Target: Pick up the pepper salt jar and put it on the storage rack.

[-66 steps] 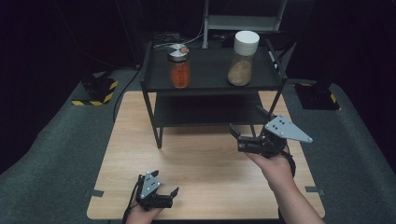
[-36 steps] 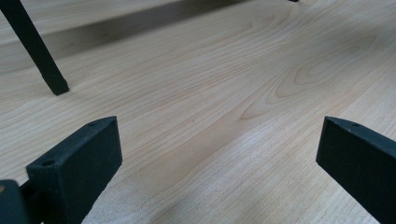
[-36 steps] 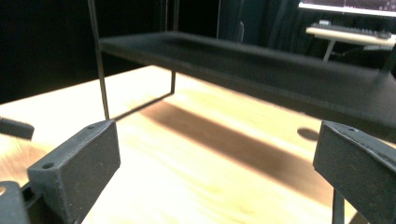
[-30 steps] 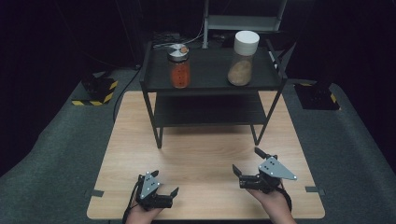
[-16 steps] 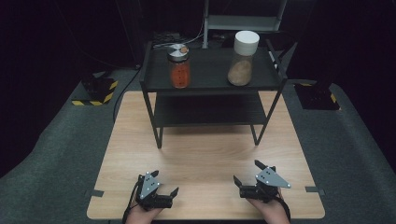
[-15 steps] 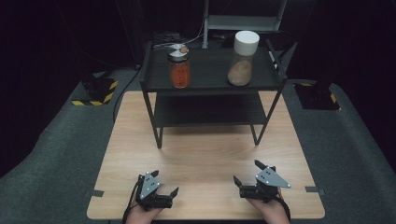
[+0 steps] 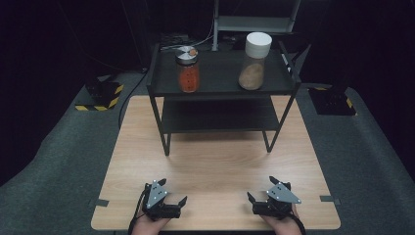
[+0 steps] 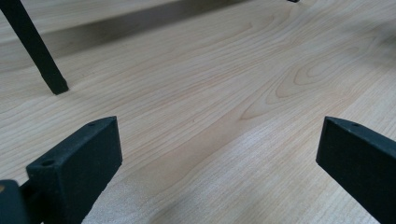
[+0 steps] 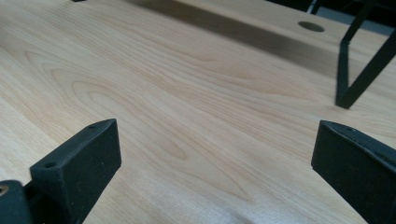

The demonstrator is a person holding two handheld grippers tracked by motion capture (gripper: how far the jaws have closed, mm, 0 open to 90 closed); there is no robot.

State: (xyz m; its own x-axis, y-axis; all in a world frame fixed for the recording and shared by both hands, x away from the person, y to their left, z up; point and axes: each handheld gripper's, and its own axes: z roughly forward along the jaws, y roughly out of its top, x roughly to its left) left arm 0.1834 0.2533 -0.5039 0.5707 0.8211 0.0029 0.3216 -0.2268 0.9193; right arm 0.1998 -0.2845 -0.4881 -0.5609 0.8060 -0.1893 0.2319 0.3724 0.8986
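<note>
Right claw (image 7: 263, 197) has dropped back to the pale wooden bench (image 7: 215, 161) beside left claw (image 7: 172, 192); both gape wide, empty. Reaching carelessly could topple the red-filled glass jar (image 7: 188, 69).

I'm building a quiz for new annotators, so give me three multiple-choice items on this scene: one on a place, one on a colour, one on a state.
1. Where do the two jars stand?
A. top shelf of the black metal rack
B. lower shelf
C. wooden table

2. What colour is the lid of the jar with tan contents?
A. red
B. white
C. silver

3. How are the two grippers?
A. both shut
B. one holds a jar
C. both open and empty

Answers:
1 A: the orange-filled jar and the tan-filled jar sit on the rack top.
2 B: its cap is white.
3 C: the left gripper and the right gripper have jaws apart over bare wooden table.
</note>
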